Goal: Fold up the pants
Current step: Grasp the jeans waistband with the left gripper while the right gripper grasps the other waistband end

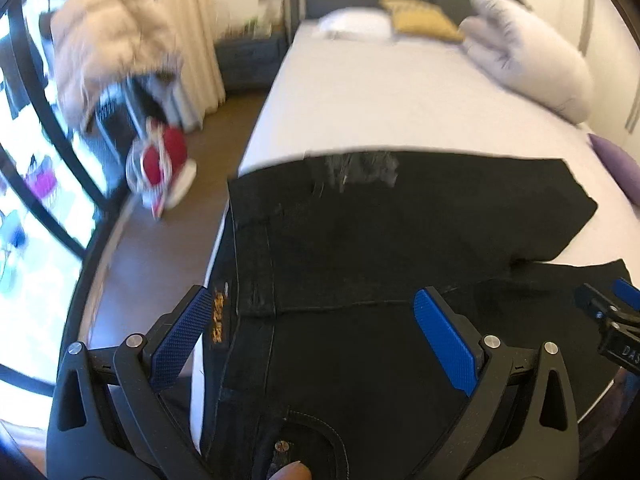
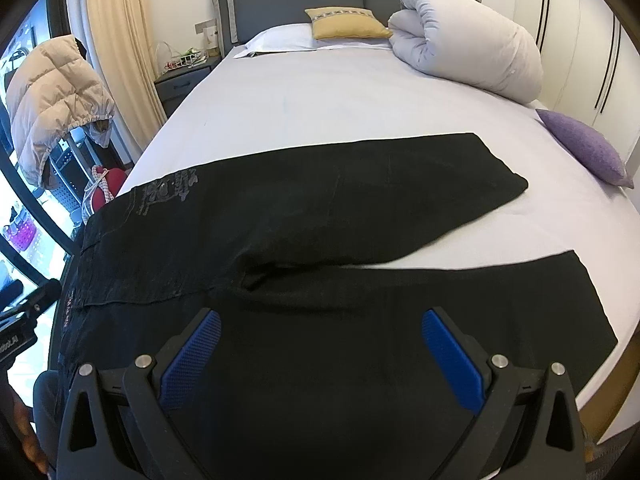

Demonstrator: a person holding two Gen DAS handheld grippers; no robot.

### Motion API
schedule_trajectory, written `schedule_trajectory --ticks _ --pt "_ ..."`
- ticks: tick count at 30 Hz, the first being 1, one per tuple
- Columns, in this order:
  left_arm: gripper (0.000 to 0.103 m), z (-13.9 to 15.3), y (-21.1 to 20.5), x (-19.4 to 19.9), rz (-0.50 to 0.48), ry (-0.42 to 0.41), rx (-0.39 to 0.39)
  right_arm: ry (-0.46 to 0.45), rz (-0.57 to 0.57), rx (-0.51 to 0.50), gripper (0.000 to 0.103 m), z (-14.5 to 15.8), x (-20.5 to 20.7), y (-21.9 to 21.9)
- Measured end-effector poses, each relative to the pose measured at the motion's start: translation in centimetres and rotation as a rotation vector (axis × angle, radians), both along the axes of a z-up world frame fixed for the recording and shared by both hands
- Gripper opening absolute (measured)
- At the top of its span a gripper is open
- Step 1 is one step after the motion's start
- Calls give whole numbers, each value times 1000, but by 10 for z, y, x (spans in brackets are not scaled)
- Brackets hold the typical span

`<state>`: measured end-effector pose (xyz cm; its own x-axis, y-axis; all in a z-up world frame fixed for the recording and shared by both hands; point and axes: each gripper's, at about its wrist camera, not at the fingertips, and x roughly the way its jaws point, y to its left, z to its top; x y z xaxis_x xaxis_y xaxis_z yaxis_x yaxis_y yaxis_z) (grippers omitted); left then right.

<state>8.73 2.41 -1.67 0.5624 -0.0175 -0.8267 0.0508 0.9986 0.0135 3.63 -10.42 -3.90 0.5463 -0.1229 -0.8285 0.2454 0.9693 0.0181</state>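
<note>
Left gripper [image 1: 316, 312] and right gripper [image 2: 320, 334] hover wide apart, gripping nothing, above black pants [image 2: 280, 208] spread flat across a bed [image 2: 320, 96].

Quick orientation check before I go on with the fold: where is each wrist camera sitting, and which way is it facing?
Left wrist: above the waistband end of the black pants, facing up the bed toward the headboard; the open left gripper shows, a fingertip at the bottom edge, and the right gripper at the right edge.
Right wrist: above the near leg, facing the same way; the open right gripper shows.
Shared: pants, bed, rolled duvet, yellow cushion, beige jacket.
</note>
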Motion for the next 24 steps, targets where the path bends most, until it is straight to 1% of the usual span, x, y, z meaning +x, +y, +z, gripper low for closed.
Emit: schedule_trajectory --ticks 1,2,3,4,5,8,9,10,11,13,15,17,18,20,21,23,24 --pt "103 -2 1 9 4 18 -3 0 4 1 103 -1 3 -3" --pt "103 -4 1 19 -9 15 -2 1 7 2 103 -3 7 -6" --pt "103 -5 -1 30 -30 -7 19 2 9 5 103 -5 10 -9" --pt "103 -7 -3 43 -40 -24 61 2 14 11 103 -6 14 -12" --pt "103 -8 -4 63 -59 -30 100 0 22 19 103 -8 17 -15" --pt "103 -14 -5 113 -138 -32 89 -10 52 36 103 -9 27 -24" --pt "103 -16 -7 133 -180 -28 94 -17 69 42 103 -9 30 -26" --pt "103 -21 -10 155 -250 -3 87 -26 89 48 103 -8 33 -27" --pt "103 -26 -13 171 -294 20 90 -36 114 52 103 -7 37 -29" --pt "97 -41 -20 205 -402 100 82 -45 157 59 103 -7 43 -30" --pt "95 -59 -22 229 -495 184 80 -50 216 86 103 -8 51 -32" --pt "95 -72 -26 249 -571 240 76 -45 275 112 99 -9 60 -32" --pt "95 -77 -28 257 -592 257 77 -43 294 113 97 -10 63 -31" --pt "95 -83 -27 273 -629 284 67 -27 340 94 88 -13 71 -28" --pt "95 -86 -26 282 -643 300 57 -17 365 86 85 -15 75 -25" --pt "95 -90 -25 298 -656 321 40 -4 408 104 79 -18 82 -22" --pt "93 -92 -23 307 -658 332 33 -1 423 116 78 -19 84 -21"
